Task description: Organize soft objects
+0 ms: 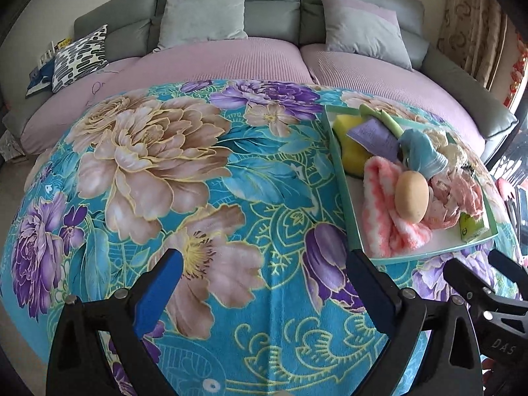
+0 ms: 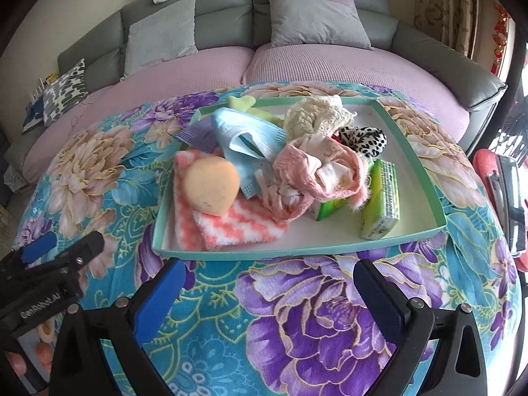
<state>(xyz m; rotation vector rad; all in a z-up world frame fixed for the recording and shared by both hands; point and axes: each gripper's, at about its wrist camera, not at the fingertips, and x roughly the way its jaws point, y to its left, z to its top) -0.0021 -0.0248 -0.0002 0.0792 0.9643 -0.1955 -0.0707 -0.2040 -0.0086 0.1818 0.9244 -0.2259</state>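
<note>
Two hand-held grippers hovering low over a table draped in a turquoise blanket (image 2: 99, 171) printed with large pink and purple flowers. Left gripper (image 1: 264, 283) with jaws spread wide, nothing between them, aimed at bare blanket. Right gripper (image 2: 267, 283) likewise wide open and empty, just short of the near rim of a shallow mint-edged tray (image 2: 297, 252).

Likely trouble from here: a heaped, tangled pile, so closing on one piece could drag its neighbours along or over the low rim. Round peach sponge (image 2: 211, 186) perched on the pink-and-white zigzag cloth (image 2: 237, 227), apt to roll off if that cloth is tugged. Wide jaws near the rim, so a low reach could catch the tray edge and slide the whole tray across the slippery-looking blanket. Grippers close together, left one visible at the edge of the right wrist view, so a risk of bumping.

All soft things inside the tray, towards the right side of the tabletop: a crumpled light-blue face mask (image 2: 244, 138), a bunched pink garment (image 2: 316, 171), a cream crocheted piece (image 2: 313, 115), a leopard-print scrunchie (image 2: 363, 138), green tissue packs (image 2: 382, 201), a yellow sponge (image 1: 349, 151), all overlapping and limp.

Grey sofa with cushions behind.
</note>
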